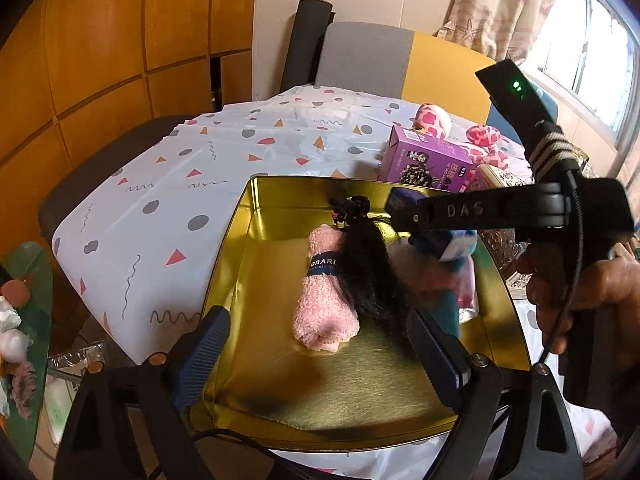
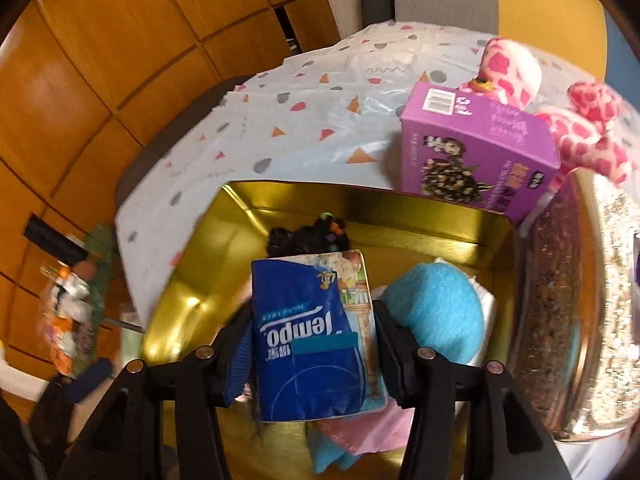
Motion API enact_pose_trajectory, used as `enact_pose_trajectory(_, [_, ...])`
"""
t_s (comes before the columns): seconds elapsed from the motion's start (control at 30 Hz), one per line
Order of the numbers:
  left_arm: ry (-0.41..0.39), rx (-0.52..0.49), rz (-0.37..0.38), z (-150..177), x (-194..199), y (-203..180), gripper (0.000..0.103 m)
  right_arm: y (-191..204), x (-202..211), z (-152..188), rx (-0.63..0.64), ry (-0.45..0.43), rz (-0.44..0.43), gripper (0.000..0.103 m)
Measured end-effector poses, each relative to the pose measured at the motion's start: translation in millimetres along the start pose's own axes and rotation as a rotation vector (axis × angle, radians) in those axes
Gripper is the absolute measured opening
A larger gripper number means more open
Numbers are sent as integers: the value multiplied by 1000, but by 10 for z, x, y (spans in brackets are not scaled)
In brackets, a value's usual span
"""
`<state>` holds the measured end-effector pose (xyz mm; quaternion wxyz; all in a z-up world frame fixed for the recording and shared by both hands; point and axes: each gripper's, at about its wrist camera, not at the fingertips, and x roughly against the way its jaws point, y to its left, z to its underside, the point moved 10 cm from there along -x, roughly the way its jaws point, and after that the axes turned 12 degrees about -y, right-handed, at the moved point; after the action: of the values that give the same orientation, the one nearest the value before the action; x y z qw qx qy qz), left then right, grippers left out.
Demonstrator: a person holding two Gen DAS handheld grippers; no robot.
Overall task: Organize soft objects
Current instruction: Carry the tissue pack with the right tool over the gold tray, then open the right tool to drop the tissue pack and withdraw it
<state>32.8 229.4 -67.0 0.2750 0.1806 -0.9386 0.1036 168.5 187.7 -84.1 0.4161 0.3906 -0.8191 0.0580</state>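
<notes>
A gold tin box (image 1: pixel 260 208) (image 2: pixel 192 264) stands on the patterned tablecloth. In it lie a rolled pink towel (image 1: pixel 324 292), a black hair piece (image 1: pixel 366 268) (image 2: pixel 308 236) and a blue soft thing (image 2: pixel 436 312). My left gripper (image 1: pixel 316 352) is open and empty at the tin's near edge. My right gripper (image 2: pixel 312 340) (image 1: pixel 408 216) is shut on a blue Tempo tissue pack (image 2: pixel 308 340) (image 1: pixel 456 246), held over the tin above the blue and pink soft things.
A purple carton (image 1: pixel 424 160) (image 2: pixel 476 148) and a pink-spotted plush toy (image 1: pixel 436 120) (image 2: pixel 512 68) lie behind the tin. An ornate tin lid (image 2: pixel 572 312) lies to its right. A chair (image 1: pixel 360 56) stands behind the table. A green tray (image 1: pixel 24 320) sits at far left.
</notes>
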Motion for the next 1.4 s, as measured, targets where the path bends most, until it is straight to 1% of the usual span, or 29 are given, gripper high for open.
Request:
enact_pose_trajectory(0.1, [4,2,1,15,-3,-2,91,-131,-6,-24,49,-16,98,52])
enact_pose_trajectory(0.17, [4,0,2,23,-2,-5,91,-191,-36,-33,65,-16,130,52])
enact_pose_trajectory(0.2, [3,0,2,22,1,-7,91,-246,-64,-44,78,-18,166,52])
enact_pose_trajectory(0.27, [5,1,-1,29,-8,-1,91,-317,-122,-61,92,-17,208,52])
enact_pose_trajectory(0.43, [18,5,-12,79,-51,32,91,-287,-295,-122,103,6,206,52])
enact_pose_trajectory(0.5, [23,10,-17,98,-70,57,91,-243,-354,-90,110,25,199,52])
enact_pose_trajectory(0.63, [26,21,-24,109,-89,103,92,-143,-414,24,93,50,159,53])
enact_pose_trajectory(0.77, [25,30,-22,107,-94,121,91,-124,-364,39,67,23,139,55])
enact_pose_trajectory(0.83, [26,35,-19,113,-97,123,92,-121,-296,23,59,5,132,61])
enact_pose_trajectory(0.9, [29,37,-18,126,-100,112,92,-111,-228,2,59,-11,127,64])
enact_pose_trajectory(1.3, [42,24,-26,171,-112,73,92,-49,2,-83,47,-76,99,66])
enact_pose_trajectory(1.4, [38,21,-28,168,-100,72,91,-33,99,-132,38,-111,92,66])
